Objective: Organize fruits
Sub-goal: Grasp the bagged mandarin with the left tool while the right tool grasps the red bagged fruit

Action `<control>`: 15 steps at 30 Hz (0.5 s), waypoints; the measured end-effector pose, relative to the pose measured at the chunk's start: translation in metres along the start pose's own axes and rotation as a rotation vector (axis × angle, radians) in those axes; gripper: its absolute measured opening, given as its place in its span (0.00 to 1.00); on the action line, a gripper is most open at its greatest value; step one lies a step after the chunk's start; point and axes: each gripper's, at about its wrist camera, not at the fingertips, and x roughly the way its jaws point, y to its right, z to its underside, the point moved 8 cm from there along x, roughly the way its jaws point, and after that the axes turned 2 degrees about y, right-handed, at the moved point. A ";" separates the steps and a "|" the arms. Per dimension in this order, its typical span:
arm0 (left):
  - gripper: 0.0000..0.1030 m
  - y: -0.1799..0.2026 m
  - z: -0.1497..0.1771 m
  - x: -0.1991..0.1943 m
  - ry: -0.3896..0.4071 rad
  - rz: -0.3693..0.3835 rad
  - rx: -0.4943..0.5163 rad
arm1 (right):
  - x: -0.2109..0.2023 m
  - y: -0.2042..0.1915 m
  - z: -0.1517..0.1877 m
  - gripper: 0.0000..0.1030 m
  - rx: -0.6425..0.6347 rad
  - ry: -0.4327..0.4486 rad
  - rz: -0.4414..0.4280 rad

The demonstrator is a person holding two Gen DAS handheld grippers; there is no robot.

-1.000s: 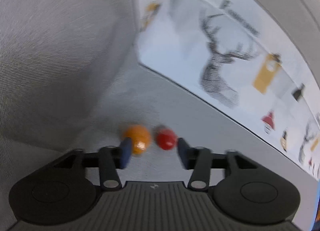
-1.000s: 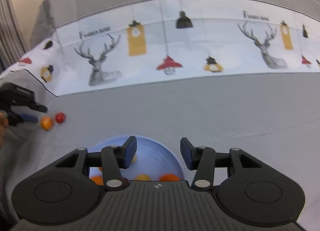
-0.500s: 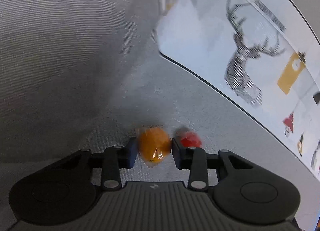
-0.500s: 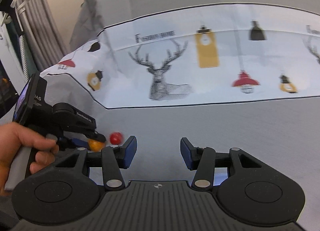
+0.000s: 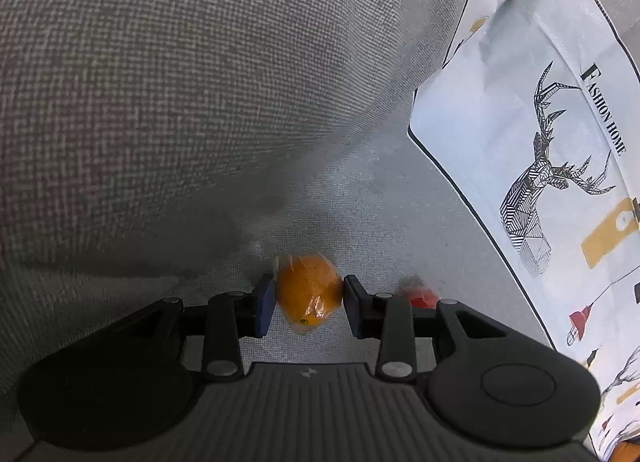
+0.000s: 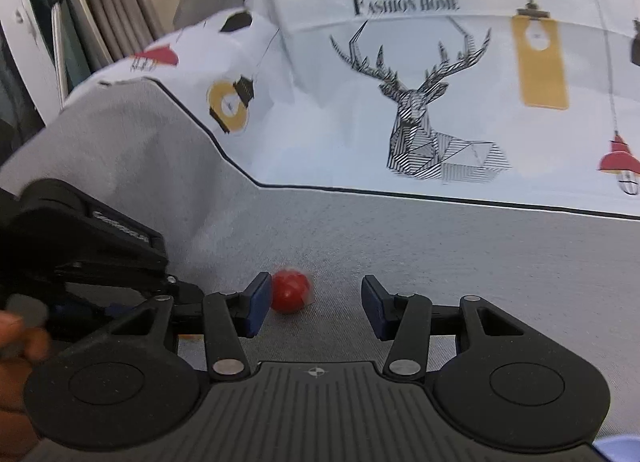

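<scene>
My left gripper (image 5: 309,304) is shut on a plastic-wrapped orange fruit (image 5: 309,296), held just above the grey cloth. A small red fruit (image 5: 418,293) lies right of it, partly hidden behind the right finger. In the right wrist view the red fruit (image 6: 291,289) lies on the grey cloth just ahead of my open right gripper (image 6: 312,306), close to its left fingertip (image 6: 258,302). The left gripper's black body (image 6: 92,250) sits at the left of that view, with a hand behind it.
A big grey cushion (image 5: 180,82) rises close behind the orange fruit. A white deer-print cloth (image 6: 432,102) covers the back. A sliver of the blue bowl (image 6: 620,450) shows at the bottom right. Curtains (image 6: 100,2) hang at the far left.
My left gripper closed on the orange fruit and lifted slightly. My right gripper swung left from above the blue bowl and came up to the red fruit.
</scene>
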 end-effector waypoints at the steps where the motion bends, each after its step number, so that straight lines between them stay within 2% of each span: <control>1: 0.39 0.000 0.000 0.000 0.001 -0.001 0.003 | 0.004 -0.002 -0.001 0.51 -0.009 -0.004 -0.007; 5: 0.39 -0.003 -0.001 -0.002 -0.001 0.003 -0.006 | 0.020 -0.016 -0.005 0.57 -0.047 -0.027 -0.053; 12: 0.39 -0.008 0.000 -0.005 -0.001 0.004 0.000 | 0.045 -0.027 0.002 0.55 -0.106 -0.072 -0.040; 13: 0.39 -0.007 0.000 -0.005 0.000 0.001 0.005 | 0.046 -0.028 0.001 0.45 -0.120 -0.067 -0.035; 14: 0.39 -0.007 0.000 -0.005 0.001 -0.001 0.007 | 0.047 -0.029 0.001 0.31 -0.139 -0.066 -0.031; 15: 0.39 -0.007 0.000 -0.005 0.002 -0.003 0.008 | 0.047 -0.030 0.001 0.28 -0.153 -0.067 -0.033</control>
